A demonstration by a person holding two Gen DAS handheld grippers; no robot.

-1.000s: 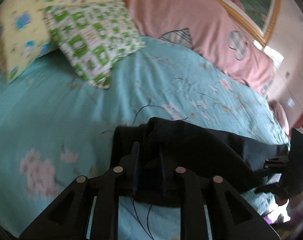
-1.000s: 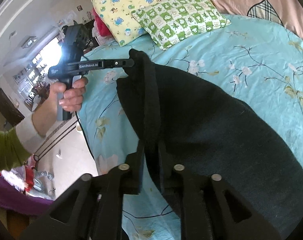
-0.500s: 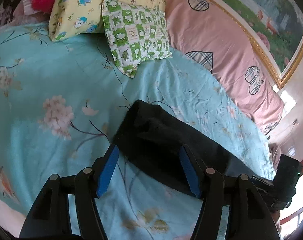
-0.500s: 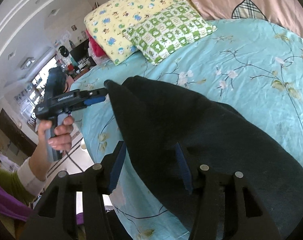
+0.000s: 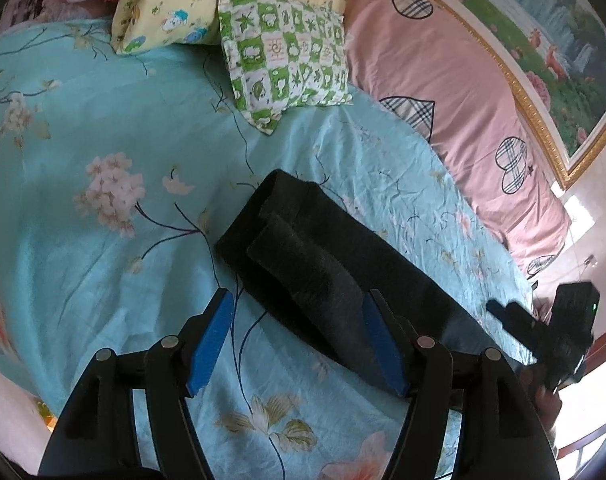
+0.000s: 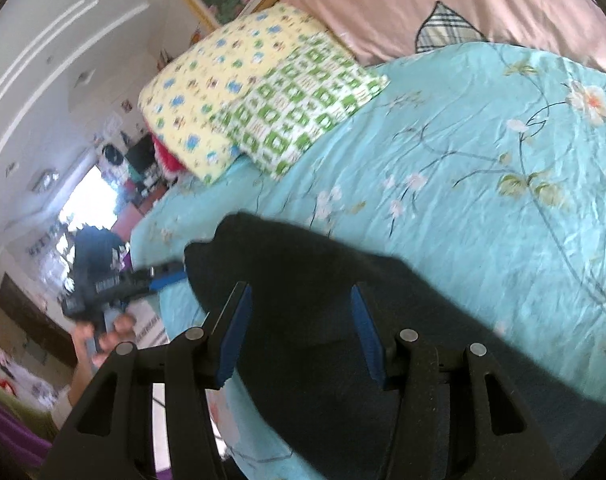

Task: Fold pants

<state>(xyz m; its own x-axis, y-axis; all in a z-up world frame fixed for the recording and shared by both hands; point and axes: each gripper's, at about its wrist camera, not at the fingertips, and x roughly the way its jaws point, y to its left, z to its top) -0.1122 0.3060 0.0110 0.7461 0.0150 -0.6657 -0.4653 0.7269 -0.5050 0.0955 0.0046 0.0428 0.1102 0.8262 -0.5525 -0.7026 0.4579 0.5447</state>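
Left wrist view: the black pants (image 5: 323, 256) were found lying folded lengthwise on the turquoise floral bedspread (image 5: 103, 128), below the green checked pillow (image 5: 287, 60). The left gripper (image 5: 299, 340) was recorded with jaws opening, pads clear of the cloth. The right gripper (image 6: 299, 328) was noted half spread above the pants (image 6: 303, 280), nothing gripped.

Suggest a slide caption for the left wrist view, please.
Left gripper opening over black pants lying on the floral bedsheet, pillows beyond.
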